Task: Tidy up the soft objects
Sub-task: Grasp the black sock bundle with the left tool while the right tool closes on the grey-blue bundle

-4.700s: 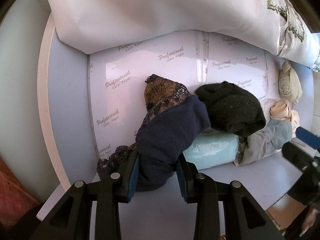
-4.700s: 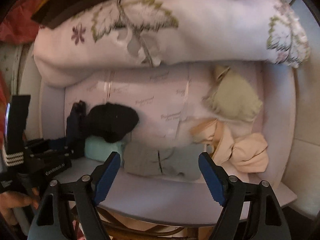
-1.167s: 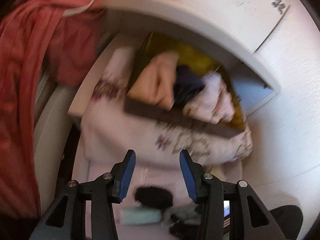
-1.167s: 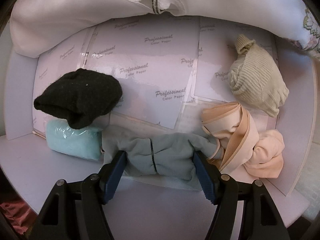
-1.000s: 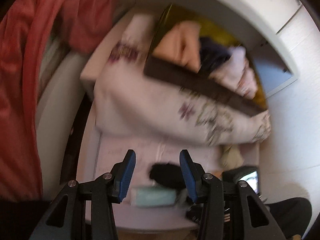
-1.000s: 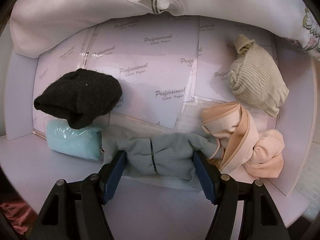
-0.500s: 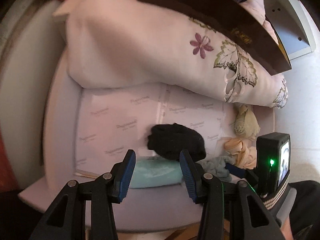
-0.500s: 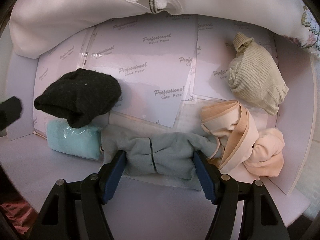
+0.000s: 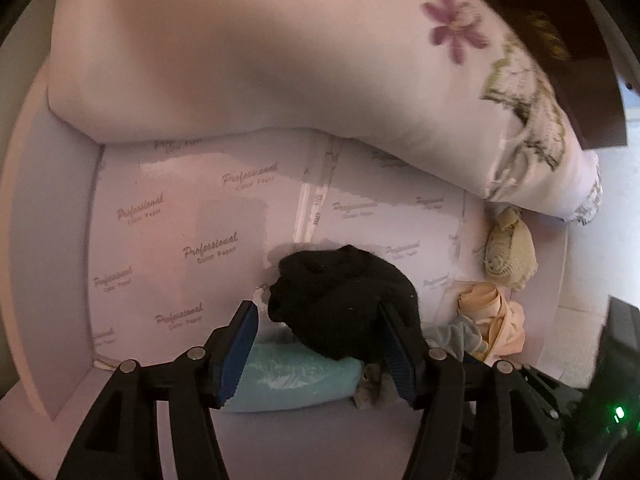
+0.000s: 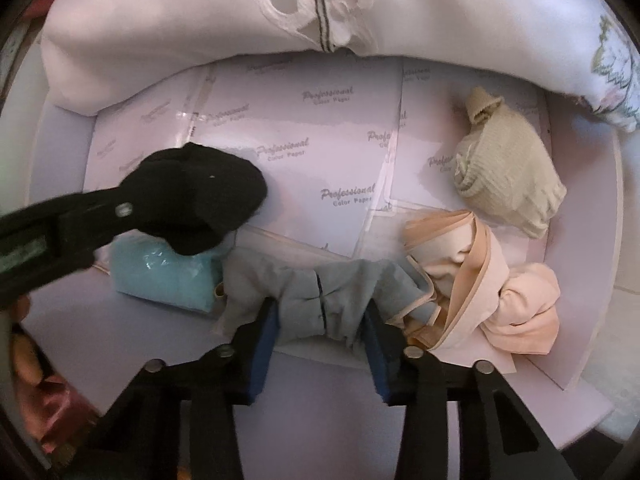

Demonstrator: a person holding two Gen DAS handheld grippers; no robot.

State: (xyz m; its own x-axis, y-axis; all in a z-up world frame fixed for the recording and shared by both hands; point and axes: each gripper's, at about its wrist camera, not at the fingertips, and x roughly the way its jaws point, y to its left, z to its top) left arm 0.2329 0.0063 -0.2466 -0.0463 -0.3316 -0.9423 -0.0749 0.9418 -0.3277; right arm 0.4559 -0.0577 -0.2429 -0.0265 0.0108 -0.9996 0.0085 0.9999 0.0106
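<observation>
Your right gripper (image 10: pixel 320 338) points down at the lavender tabletop (image 10: pixel 160 332) and is closing on the grey garment (image 10: pixel 316 294); the cloth bunches between its blue pads (image 10: pixel 264 344), which already press into it. Your left gripper (image 9: pixel 316 344) is opening, its jaws standing either side of the black knit piece (image 9: pixel 340 300) without pinching it. That black piece lies on top of the teal wrapped bundle (image 9: pixel 288 376), at the near left of the paper sheets (image 10: pixel 288 128) printed "Professional Color Paper". Right of the grey garment, touching it, lies the peach garment (image 10: pixel 480 280); behind that sits the beige ribbed bundle (image 10: pixel 508 184). A white floral embroidered cushion (image 10: pixel 200 28) runs along the back edge of the tabletop.
</observation>
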